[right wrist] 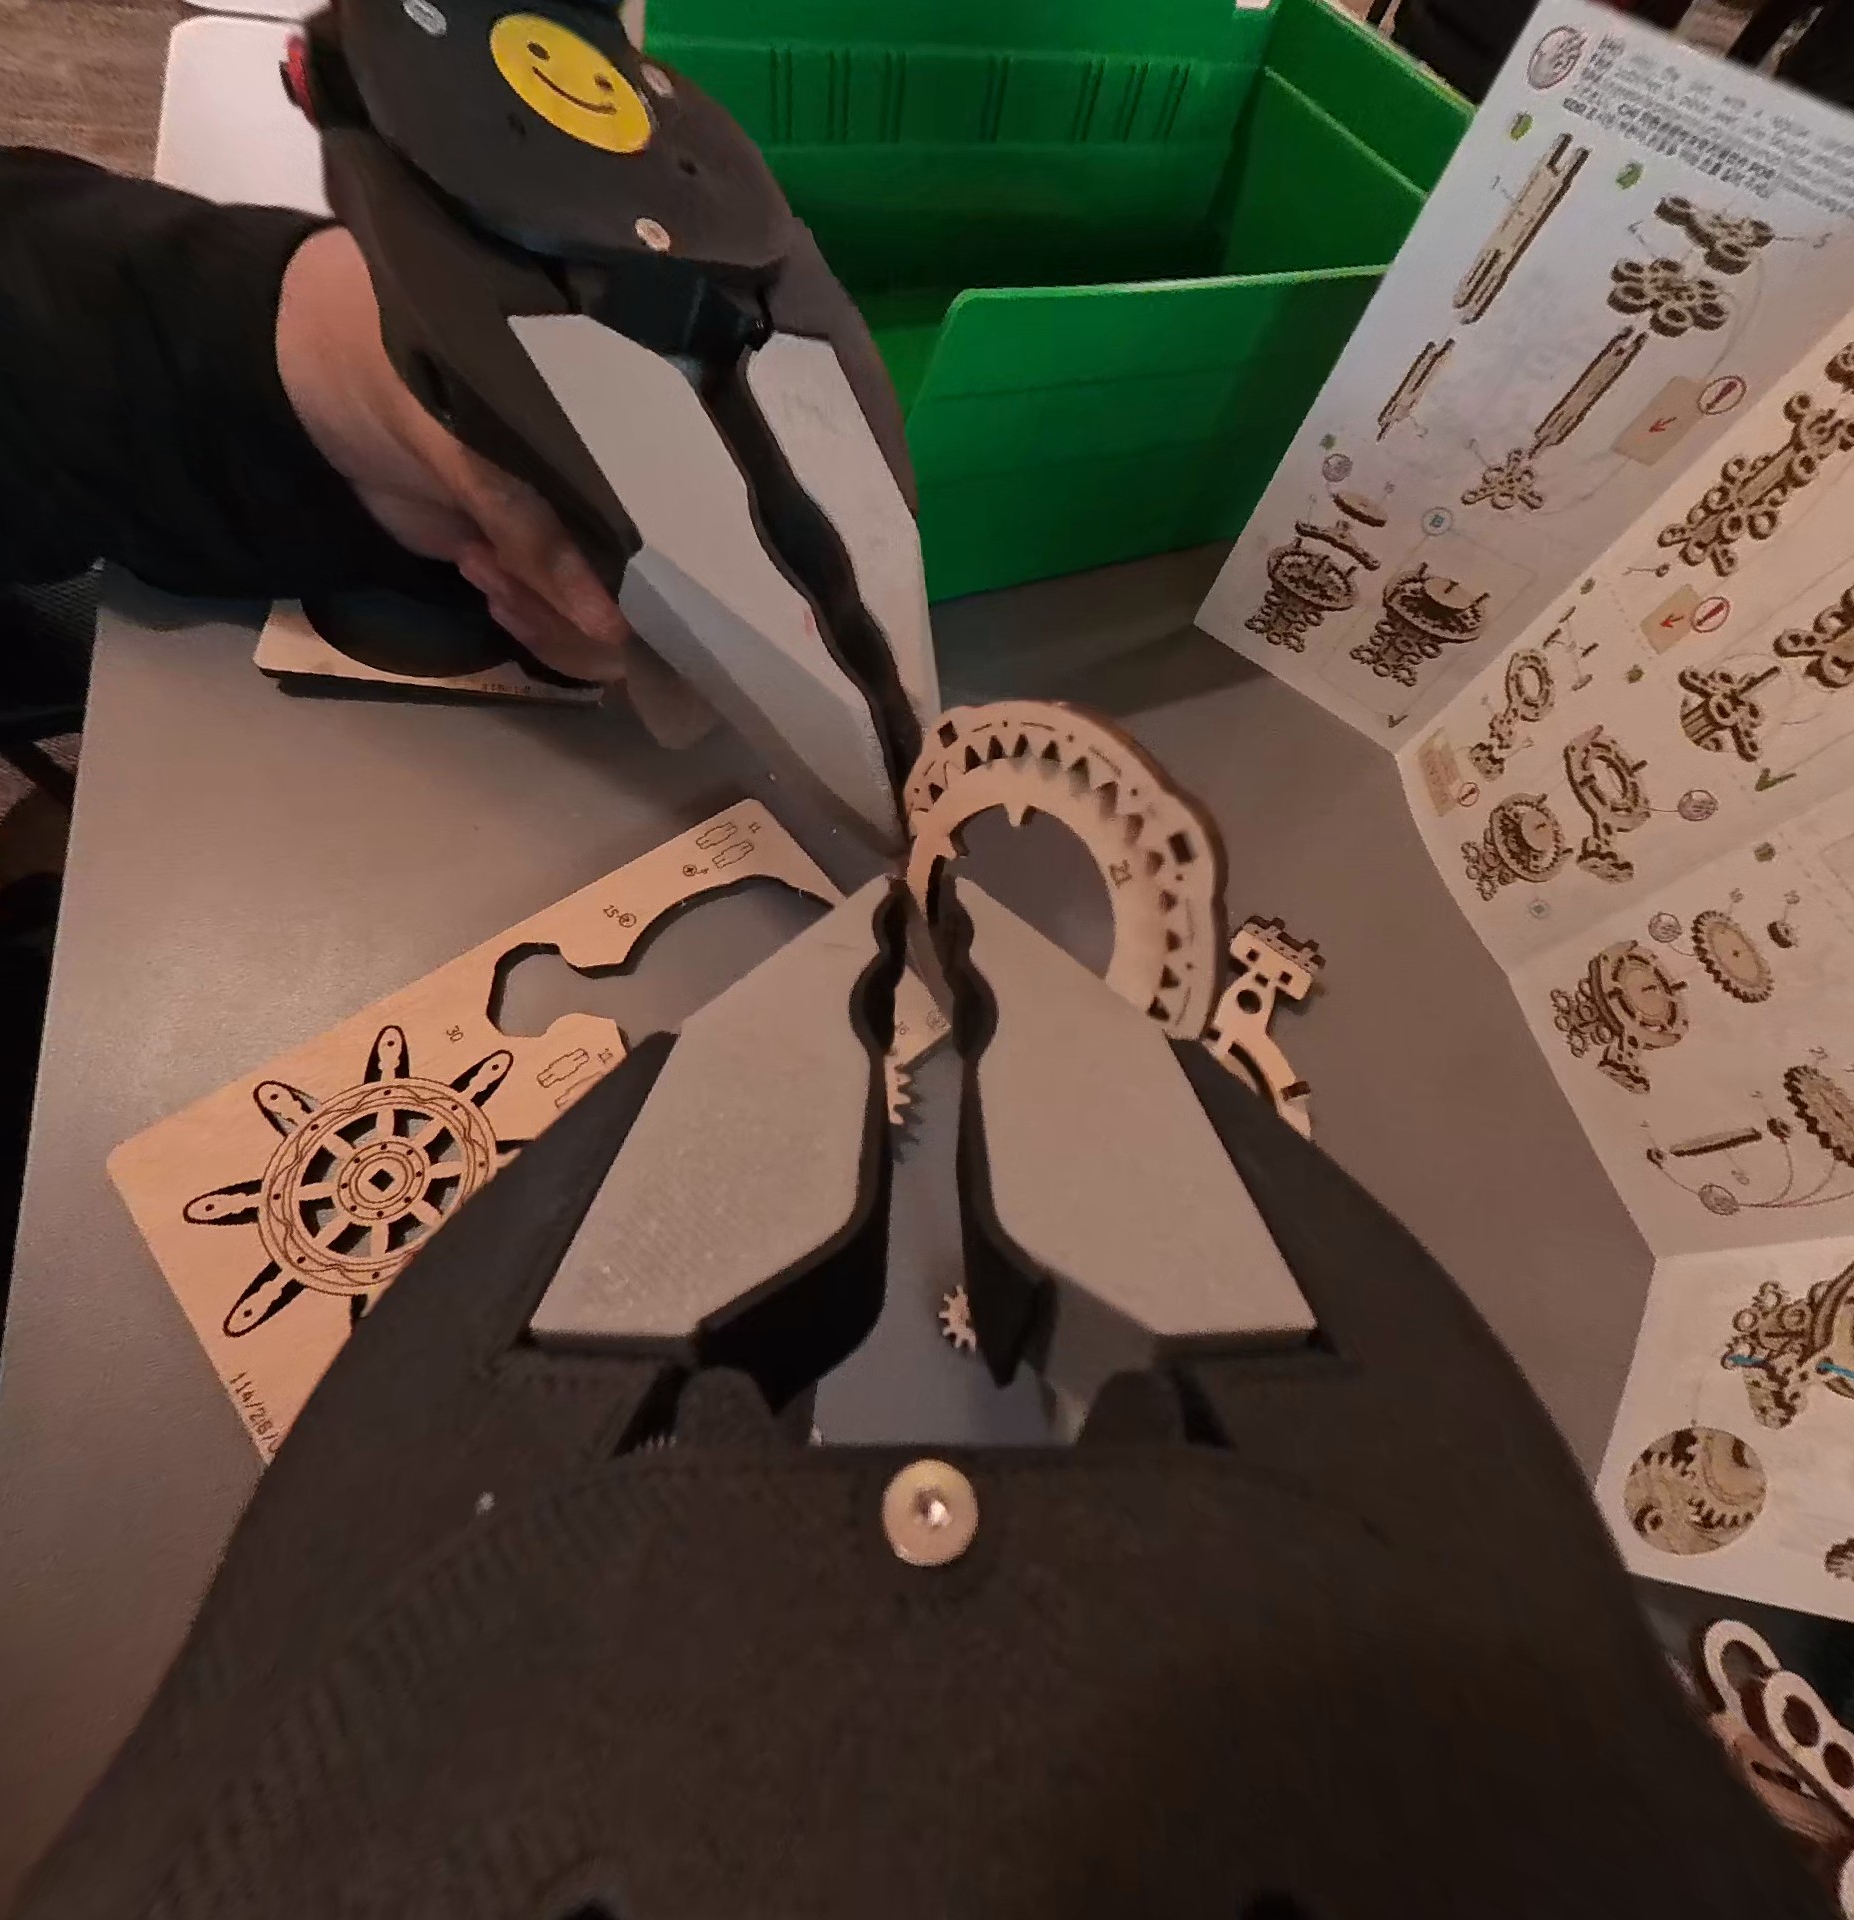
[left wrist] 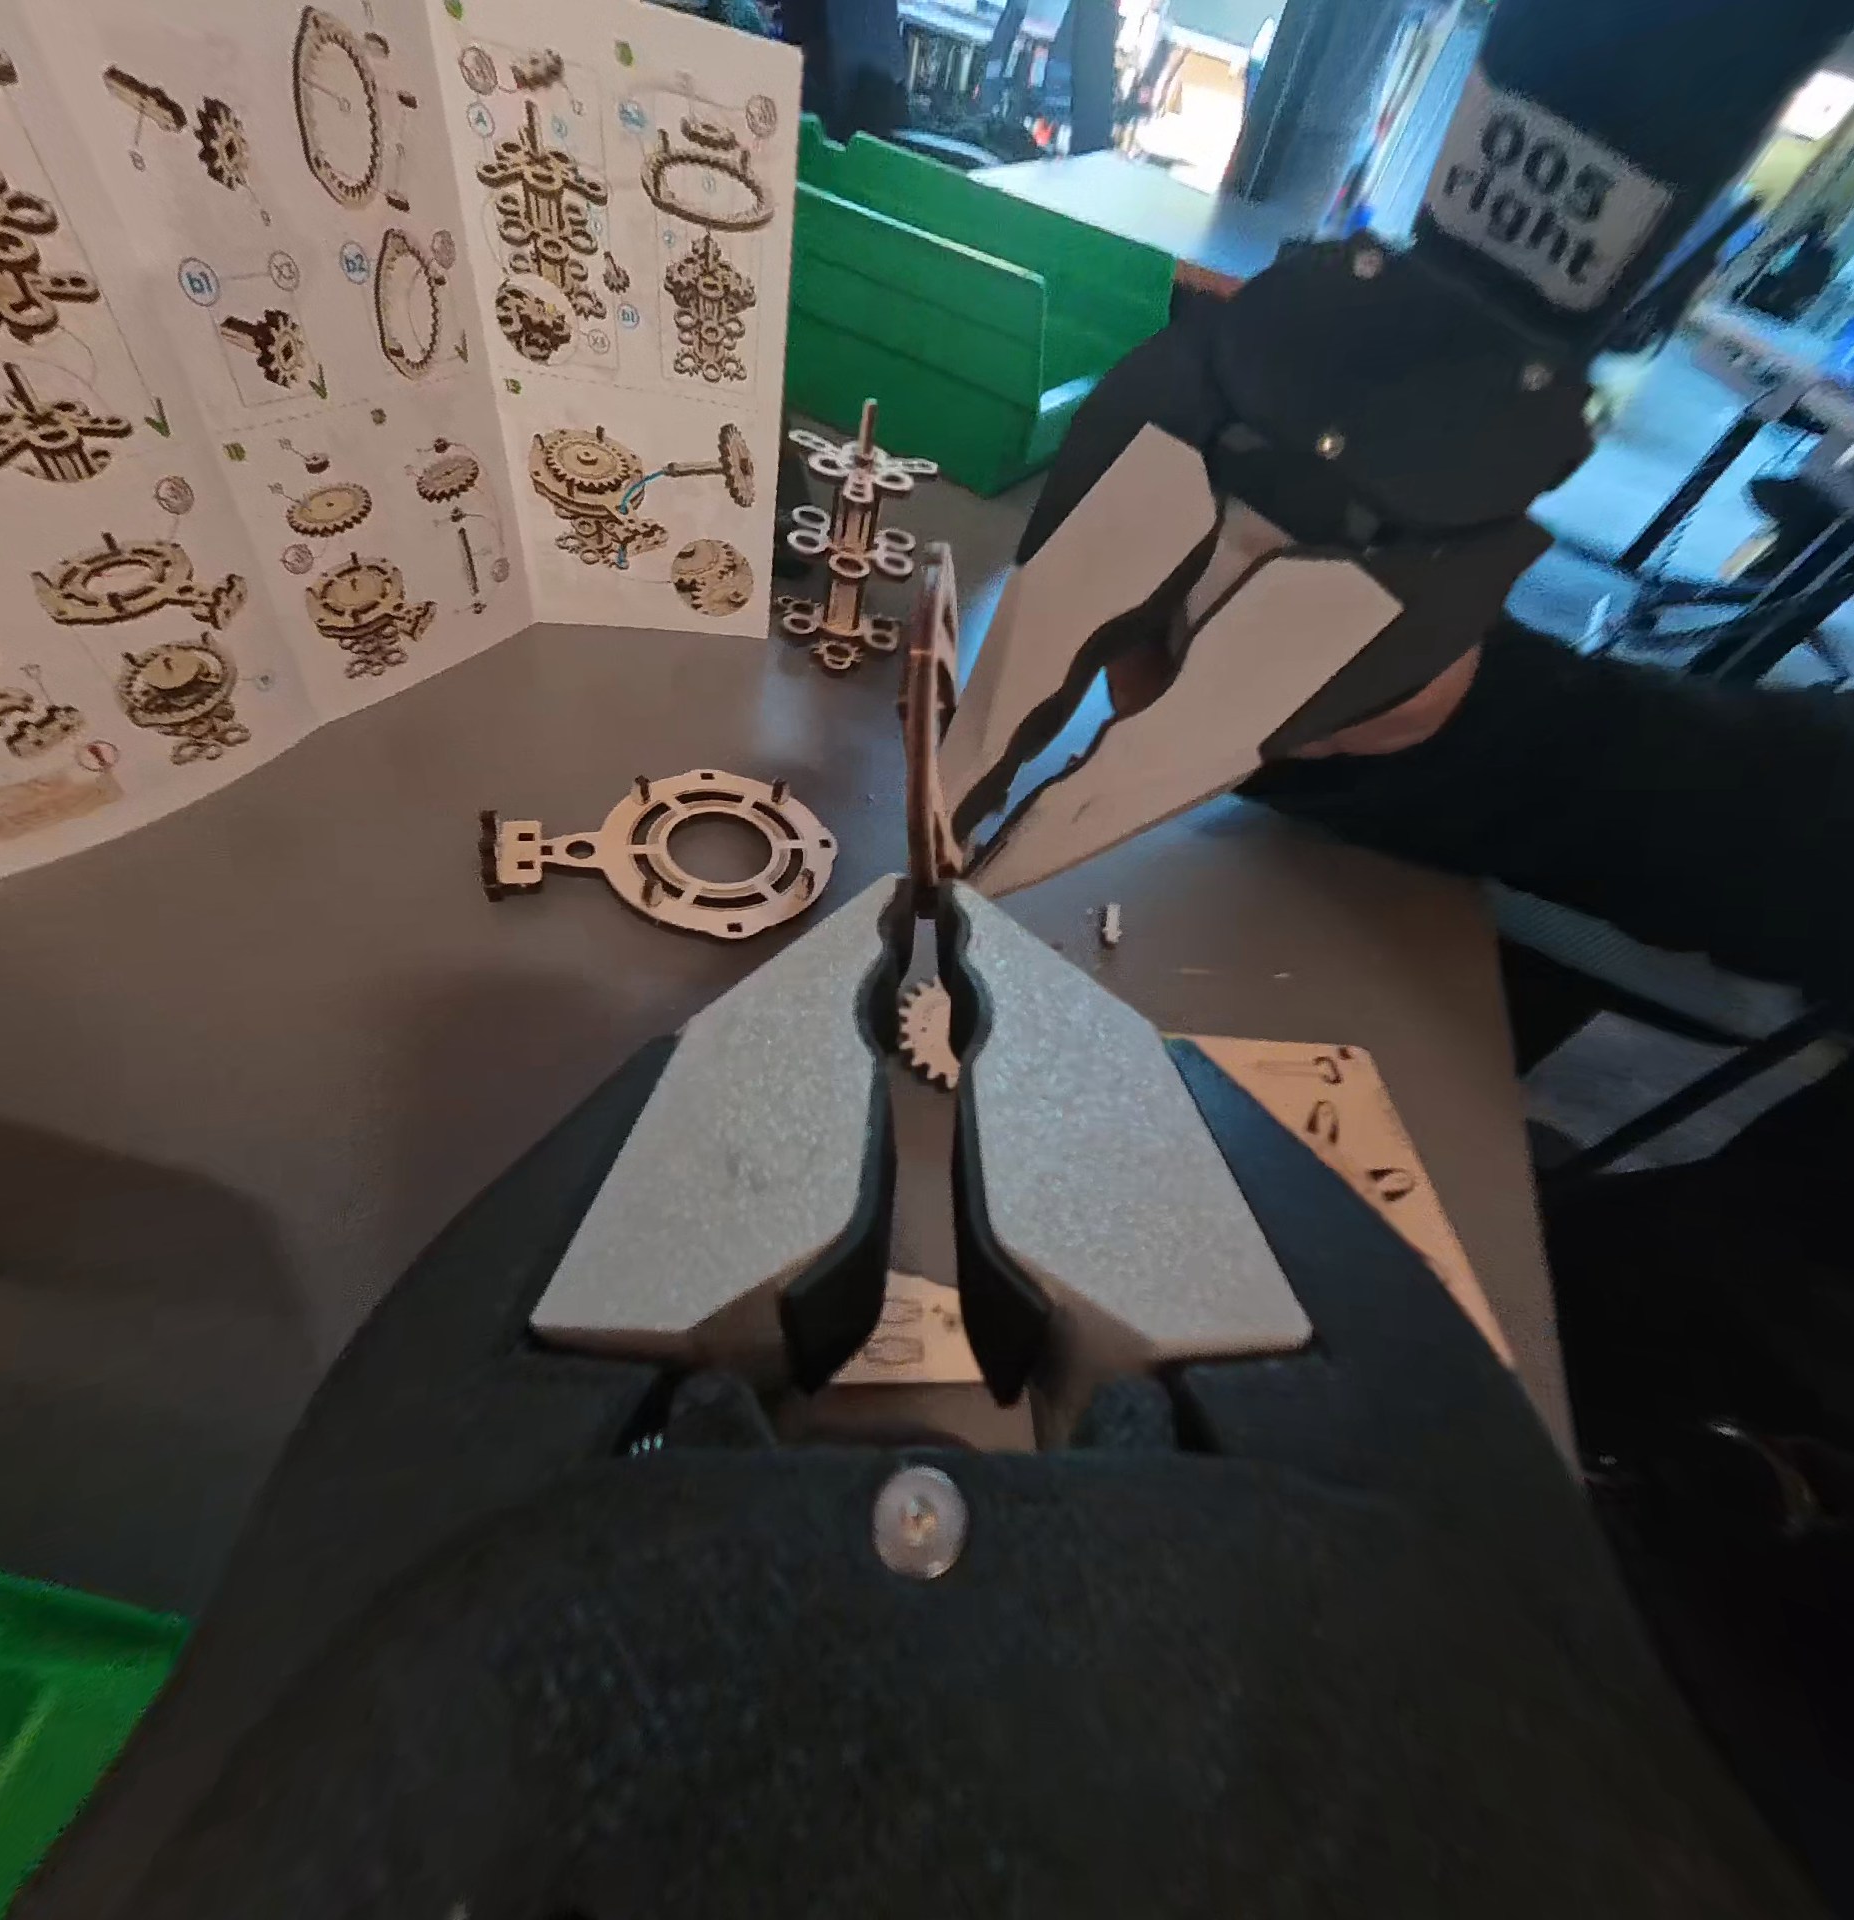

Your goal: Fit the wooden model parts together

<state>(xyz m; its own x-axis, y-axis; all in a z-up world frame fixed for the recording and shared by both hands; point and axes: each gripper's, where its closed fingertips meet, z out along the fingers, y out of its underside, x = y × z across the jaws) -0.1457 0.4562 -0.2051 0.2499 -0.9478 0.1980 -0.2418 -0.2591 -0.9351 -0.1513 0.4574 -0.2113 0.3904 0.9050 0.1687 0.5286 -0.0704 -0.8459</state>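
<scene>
A wooden ring gear (right wrist: 1141,831) with inner teeth is held upright above the grey table; in the left wrist view it shows edge-on (left wrist: 928,707). My left gripper (left wrist: 923,899) is shut on its lower edge. My right gripper (right wrist: 928,899) is shut on the same ring right beside it, so the two sets of tips nearly touch. The right gripper (left wrist: 970,847) comes in from the upper right in the left wrist view. The left gripper (right wrist: 902,831) comes in from the upper left in the right wrist view. A small gear (left wrist: 928,1034) lies below, seen between the fingers.
A flat wooden base plate (left wrist: 694,852) with pegs lies on the table. A wooden tower assembly (left wrist: 850,540) stands behind it. A folded instruction sheet (left wrist: 279,416) stands at the left, and a green bin (right wrist: 1110,364) at the back. A laser-cut wooden sheet (right wrist: 362,1174) and another tiny gear (right wrist: 954,1314) lie below. The grippers are tip to tip, or close to it. The wooden tower assembly (left wrist: 850,540) is about equally far from each gripper, around 20 cm.
</scene>
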